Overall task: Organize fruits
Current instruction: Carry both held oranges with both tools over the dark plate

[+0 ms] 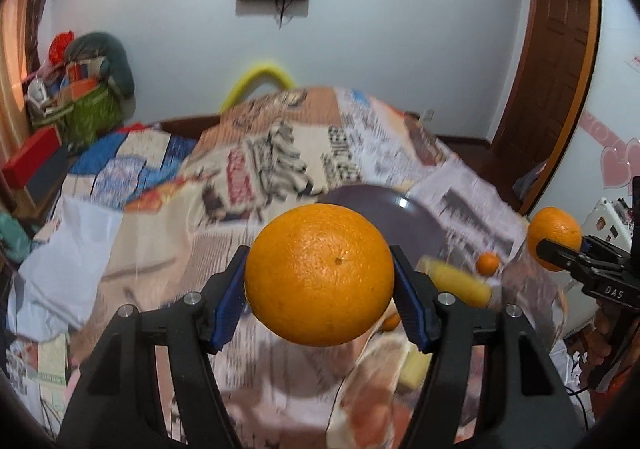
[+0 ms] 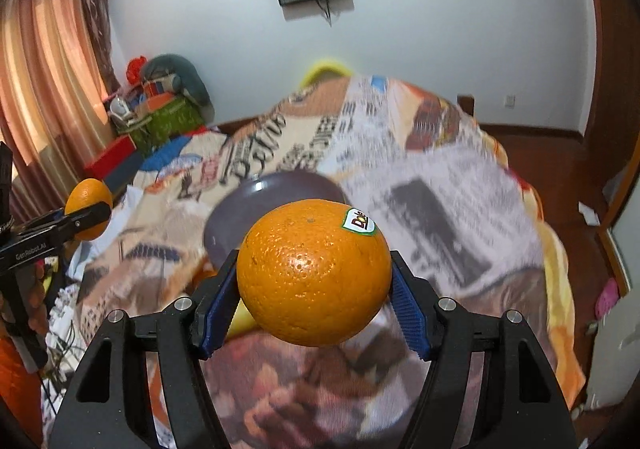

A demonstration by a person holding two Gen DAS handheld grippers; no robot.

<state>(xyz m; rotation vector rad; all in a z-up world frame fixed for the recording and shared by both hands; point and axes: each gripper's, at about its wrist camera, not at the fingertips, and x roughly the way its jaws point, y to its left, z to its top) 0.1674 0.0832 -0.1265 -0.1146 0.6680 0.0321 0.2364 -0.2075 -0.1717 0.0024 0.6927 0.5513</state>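
My left gripper (image 1: 319,281) is shut on a plain orange (image 1: 319,275) and holds it in the air above the newspaper-covered table (image 1: 280,153). My right gripper (image 2: 314,281) is shut on an orange with a sticker (image 2: 314,273), also held up. A dark purple plate (image 1: 404,221) lies on the table just behind both oranges; it also shows in the right wrist view (image 2: 256,205). Each gripper shows in the other's view: the right one at the right edge (image 1: 554,239), the left one at the left edge (image 2: 89,209). A small tangerine (image 1: 488,263) and a yellow fruit (image 1: 460,283) lie right of the plate.
A pile of bags and boxes (image 1: 76,101) stands at the back left. A red box (image 1: 32,157) lies by it. A wooden door (image 1: 556,61) is at the right and curtains (image 2: 44,89) at the left. Another small orange fruit (image 1: 391,322) lies below my left gripper.
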